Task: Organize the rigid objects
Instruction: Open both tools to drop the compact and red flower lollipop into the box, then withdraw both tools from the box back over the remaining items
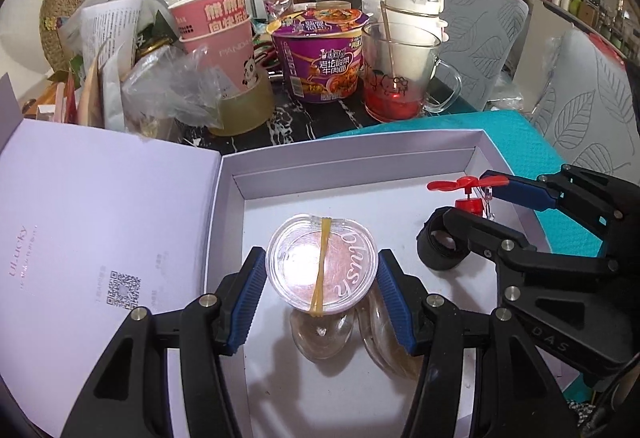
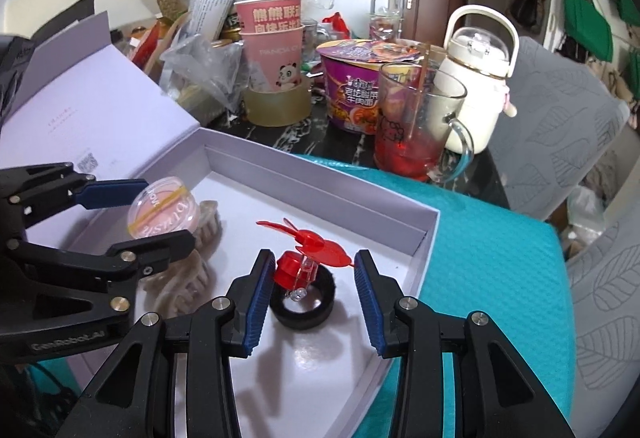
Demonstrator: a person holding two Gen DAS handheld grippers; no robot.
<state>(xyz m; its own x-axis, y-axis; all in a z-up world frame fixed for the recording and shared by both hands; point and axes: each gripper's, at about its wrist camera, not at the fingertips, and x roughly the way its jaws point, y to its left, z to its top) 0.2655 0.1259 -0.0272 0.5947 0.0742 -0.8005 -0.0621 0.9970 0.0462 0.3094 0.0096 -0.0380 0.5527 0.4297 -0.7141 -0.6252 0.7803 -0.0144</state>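
The left gripper [image 1: 322, 294] pinches a round clear blush case [image 1: 322, 262] in its jaws above the open white box [image 1: 360, 174]. The right gripper [image 2: 314, 292] holds a red toy propeller [image 2: 308, 250], jaws seemingly touching it, over a black ring [image 2: 302, 308].

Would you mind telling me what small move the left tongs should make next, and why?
Probably ease a little lower and let go. The left tongs grip the round blush case above the white box floor, over two clear hair claws, so a short descent avoids dropping it.
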